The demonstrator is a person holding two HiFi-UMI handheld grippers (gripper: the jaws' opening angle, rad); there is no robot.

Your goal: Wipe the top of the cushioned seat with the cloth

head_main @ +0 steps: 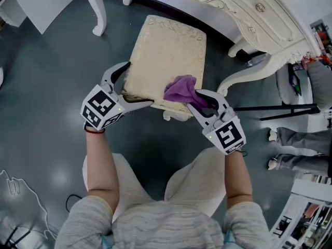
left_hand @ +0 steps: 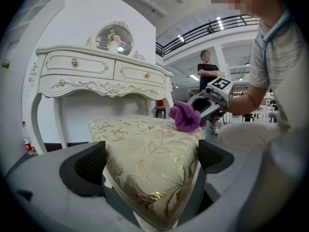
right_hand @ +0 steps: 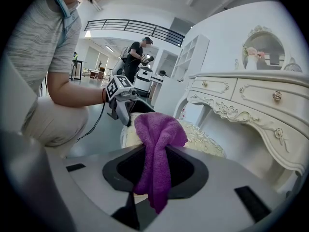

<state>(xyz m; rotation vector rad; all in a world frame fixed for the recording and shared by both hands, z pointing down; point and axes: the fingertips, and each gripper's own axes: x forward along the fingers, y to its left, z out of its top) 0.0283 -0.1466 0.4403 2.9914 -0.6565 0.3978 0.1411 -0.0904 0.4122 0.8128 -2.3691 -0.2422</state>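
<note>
The right gripper (head_main: 199,98) was clamped on the cloth (head_main: 180,88). In the right gripper view the purple fabric ran down between the jaws, with a tail hanging below them and a bunched head standing above. From the head view, that bunch lay on the seat (head_main: 166,51) near its 5 o'clock edge, touching the cushion top.

The left gripper (head_main: 136,84) held the seat at its 7 o'clock corner. In the left gripper view the jaws stood wide, with the gold-patterned cushion corner filling the gap and a dark pad (left_hand: 89,166) against it on each side. That view also showed the cloth at about 1 o'clock, on the far side of the cushion, with the right gripper just behind it.

The seat was cream with a leaf pattern, its long side running toward 12 o'clock on the grey floor (head_main: 46,77). An ornate white dresser (head_main: 249,9) stood from 12 to 2 o'clock of the seat, one curved leg coming down near the seat's 3 o'clock side. An oval mirror (left_hand: 112,36) sat on top of it. A bystander (left_hand: 208,71) in dark clothes stood well apart in the background.
</note>
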